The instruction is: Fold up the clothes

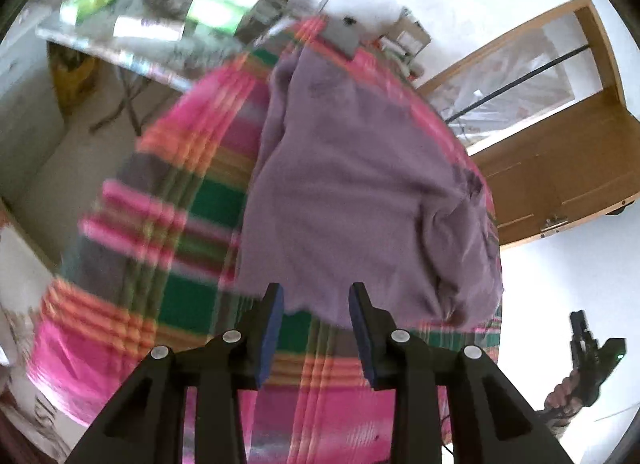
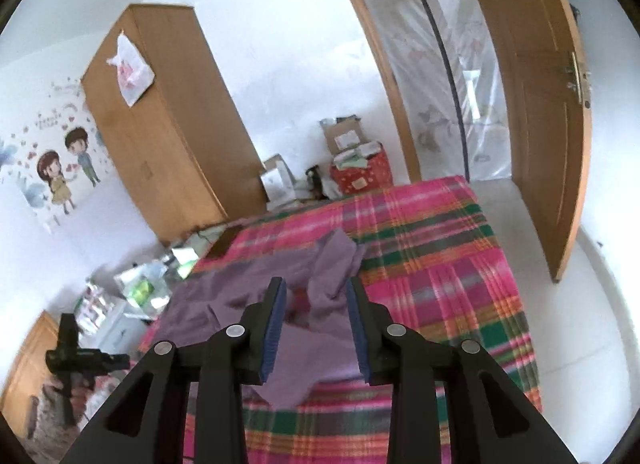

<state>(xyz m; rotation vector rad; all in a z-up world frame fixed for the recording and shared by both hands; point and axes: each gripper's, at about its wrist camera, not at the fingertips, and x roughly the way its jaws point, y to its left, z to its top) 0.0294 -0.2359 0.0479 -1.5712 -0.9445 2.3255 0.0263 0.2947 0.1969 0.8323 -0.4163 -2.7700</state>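
A crumpled mauve fleece garment point(image 1: 352, 192) lies on a bed spread with a pink, green and orange plaid blanket point(image 1: 168, 224). In the left wrist view the garment fills the centre of the frame, its lower hem reaching down to just above the tips of the left tongs point(image 1: 316, 304). Those tongs, black with blue pads point(image 1: 272, 340), stand apart with nothing between them; the hem shows in the gap beyond the tips but the pads do not press on it.

In the right wrist view the same garment point(image 2: 248, 300) sits in the lower centre of the frame, rumpled, with one flap raised towards the middle. The right tongs point(image 2: 316, 300) are also parted and empty, the cloth lying below and behind them. The plaid blanket point(image 2: 440, 264) stretches to the right of the garment.

At the lower right edge of the left view a hand point(image 1: 564, 392) grips the other black tool; at the lower left of the right view the left tool shows likewise. A tall wooden wardrobe point(image 2: 160, 124) stands at upper left of the right view, and an open wooden door point(image 2: 540, 104) at upper right.
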